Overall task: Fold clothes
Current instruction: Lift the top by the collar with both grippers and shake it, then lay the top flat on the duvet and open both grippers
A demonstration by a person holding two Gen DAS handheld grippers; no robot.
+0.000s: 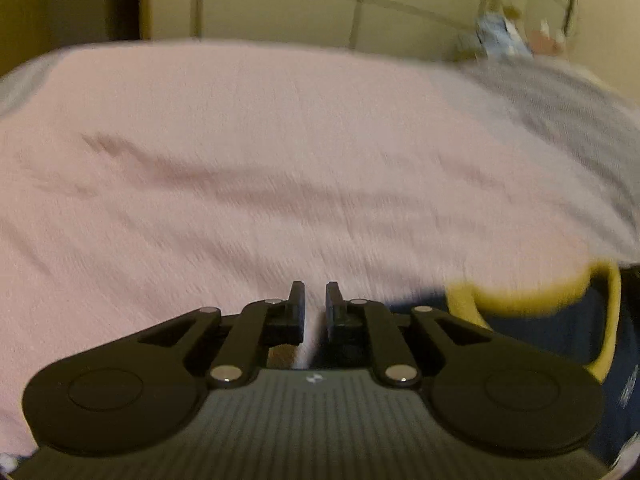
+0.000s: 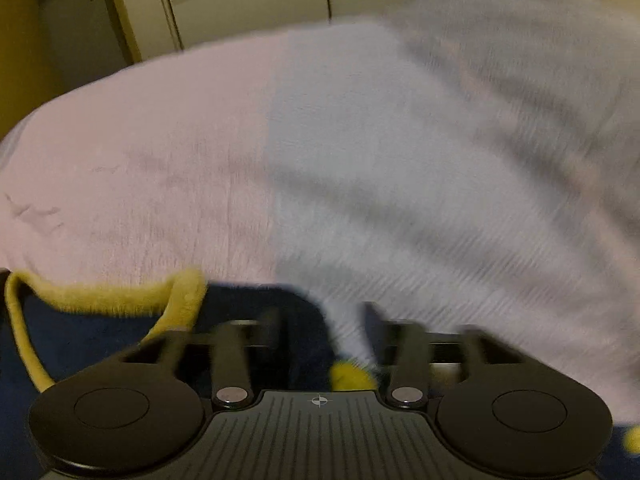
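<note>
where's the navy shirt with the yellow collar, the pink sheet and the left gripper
navy shirt [image 2: 100,332]: right wrist view, on the blue cloth inside the yellow collar
pink sheet [image 1: 240,120]: left wrist view, on its bare middle
left gripper [image 1: 315,304]: left wrist view, midway between its fingertips

A broad pink bed cover [image 1: 248,152] stretched across most of the left wrist view, with a grey striped blanket [image 1: 560,120] lying at its right, far side. Behind both stood a pale panelled wall [image 1: 300,4]. A navy blue garment with a yellow collar band [image 1: 532,292] lay on the cover at the near right, just beside the left black two-finger gripper [image 1: 315,300]. In the right wrist view the garment's yellow band [image 2: 120,296] lay at the near left, and part of the garment sat between the fingers of the right black two-finger gripper [image 2: 322,328].
</note>
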